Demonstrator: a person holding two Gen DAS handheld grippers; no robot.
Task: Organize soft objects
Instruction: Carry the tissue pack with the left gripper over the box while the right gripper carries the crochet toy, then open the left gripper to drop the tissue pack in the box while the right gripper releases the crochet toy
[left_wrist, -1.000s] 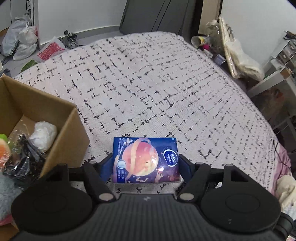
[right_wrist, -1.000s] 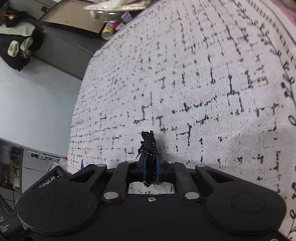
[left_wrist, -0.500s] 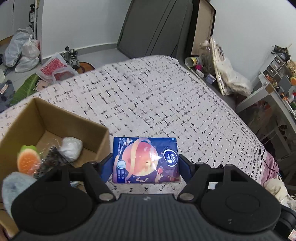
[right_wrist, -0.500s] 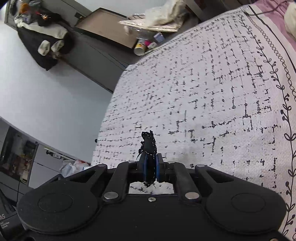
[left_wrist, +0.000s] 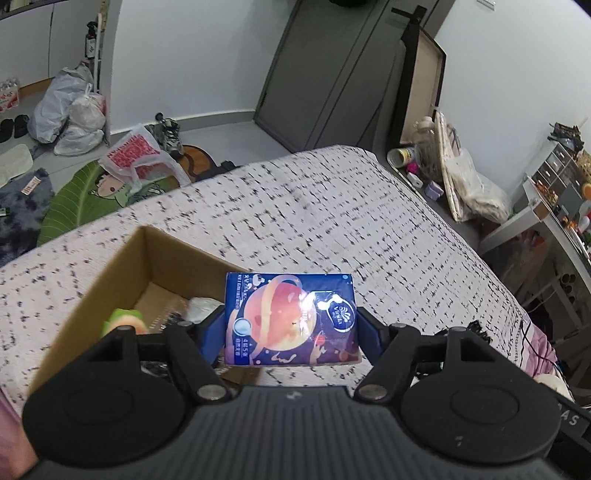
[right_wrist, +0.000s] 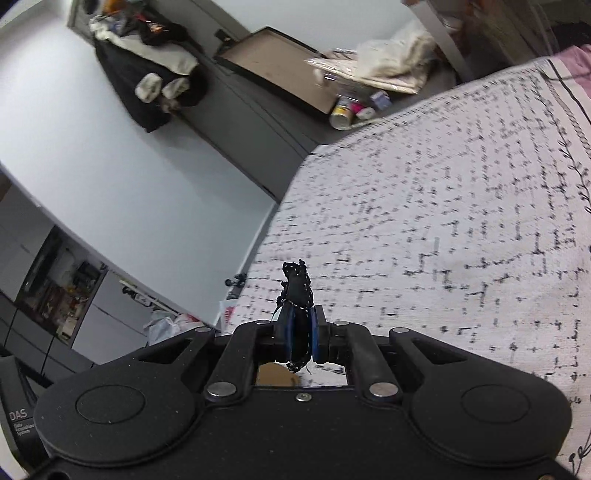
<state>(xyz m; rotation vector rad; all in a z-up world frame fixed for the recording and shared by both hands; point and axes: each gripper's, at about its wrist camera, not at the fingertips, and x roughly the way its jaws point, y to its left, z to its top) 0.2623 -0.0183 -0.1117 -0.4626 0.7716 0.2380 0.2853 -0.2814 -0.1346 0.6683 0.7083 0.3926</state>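
My left gripper (left_wrist: 290, 328) is shut on a blue tissue pack (left_wrist: 291, 319) with an orange planet print, held in the air above the right edge of an open cardboard box (left_wrist: 122, 254). The box sits on the patterned bed and holds a green-and-orange soft toy (left_wrist: 123, 321), a white bundle (left_wrist: 201, 308) and dark items. My right gripper (right_wrist: 300, 338) is shut on a thin black piece of fabric with white stitching (right_wrist: 297, 286), held above the bed cover.
The white bedspread with black marks (left_wrist: 332, 221) (right_wrist: 461, 240) fills the middle of both views. Bags and shoes (left_wrist: 74, 110) lie on the floor beyond the bed. A cluttered side table (left_wrist: 436, 162) and shelves stand on the right.
Both grippers have risen from the bed. The left one has carried the tissue pack left, over the box's edge. The right one keeps hold of the black fabric.
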